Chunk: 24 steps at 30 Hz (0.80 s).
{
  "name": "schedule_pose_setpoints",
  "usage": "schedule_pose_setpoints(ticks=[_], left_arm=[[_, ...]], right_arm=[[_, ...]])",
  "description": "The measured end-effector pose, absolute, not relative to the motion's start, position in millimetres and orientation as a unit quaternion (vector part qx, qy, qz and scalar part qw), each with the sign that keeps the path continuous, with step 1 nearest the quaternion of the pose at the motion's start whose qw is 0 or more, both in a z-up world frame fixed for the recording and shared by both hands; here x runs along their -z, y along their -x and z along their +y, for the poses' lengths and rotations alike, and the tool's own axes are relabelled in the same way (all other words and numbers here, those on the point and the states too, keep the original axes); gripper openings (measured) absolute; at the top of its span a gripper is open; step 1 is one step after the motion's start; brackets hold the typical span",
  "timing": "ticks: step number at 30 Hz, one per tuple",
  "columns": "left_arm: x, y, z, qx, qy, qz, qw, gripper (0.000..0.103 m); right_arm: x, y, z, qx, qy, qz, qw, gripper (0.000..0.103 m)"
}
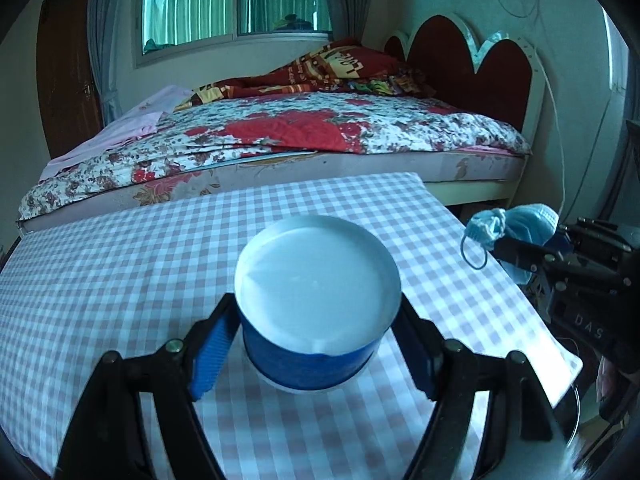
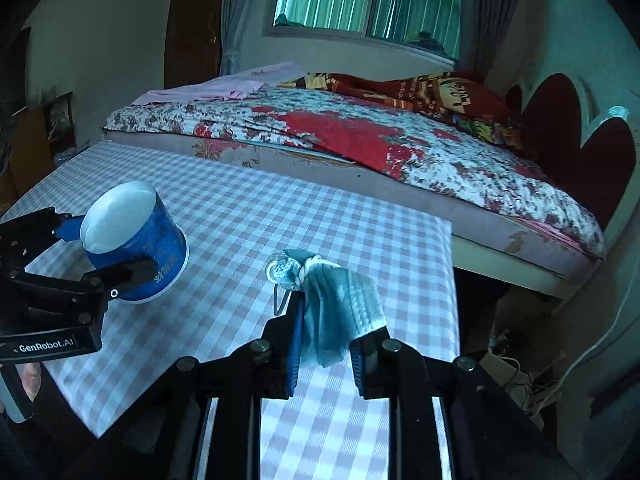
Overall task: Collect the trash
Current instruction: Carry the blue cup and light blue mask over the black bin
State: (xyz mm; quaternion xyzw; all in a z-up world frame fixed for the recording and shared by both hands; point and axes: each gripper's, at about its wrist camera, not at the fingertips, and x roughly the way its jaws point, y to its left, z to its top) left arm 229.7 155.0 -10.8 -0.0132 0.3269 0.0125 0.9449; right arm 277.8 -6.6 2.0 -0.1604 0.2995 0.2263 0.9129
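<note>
A blue paper cup [image 1: 312, 364] lies upside down, its white base up, on the checked tablecloth [image 1: 120, 280]. My left gripper [image 1: 316, 344] is shut on the blue cup, one finger on each side of its wall; it also shows in the right wrist view [image 2: 100, 256] around the cup [image 2: 136, 240]. My right gripper [image 2: 332, 332] is shut on a crumpled blue face mask [image 2: 340, 304], knotted at the top, held above the cloth. In the left wrist view the mask [image 1: 516, 228] hangs past the table's right edge in the right gripper [image 1: 520, 256].
The table with the checked cloth [image 2: 280, 220] stands against a bed [image 1: 320, 132] with a flowered cover and a red heart-shaped headboard [image 1: 468, 60]. Cables lie on the floor [image 2: 520, 380] right of the table. A window [image 1: 236, 0] is behind the bed.
</note>
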Motion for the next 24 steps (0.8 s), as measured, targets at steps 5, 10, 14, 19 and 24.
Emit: schedule_pose_setpoints(ticks=[5,10,14,19,24], left_arm=[[-2,-193,132,0.000,0.002,0.321,0.947,0.076],[-18,-159,106,0.013,-0.005,0.310,0.951,0.076],[-25,-143,81,0.032,-0.014,0.308,0.951,0.076],[-19,-140,37,0.069,-0.030,0.310,0.948,0.076],[-3,-144,-7,0.109,-0.037,0.320,0.940,0.076]], right_arm=[[-18,-236,-31,-0.216,0.152,0.289,0.920,0.022],[-32,-196,-57,-0.208,0.144,0.280,0.926,0.022],[-40,-171,-80,-0.203,0.133,0.276,0.930,0.022],[-40,-154,-128,-0.191,0.099,0.276,0.937,0.022],[-25,-153,-178,-0.163,0.078,0.290,0.940,0.022]])
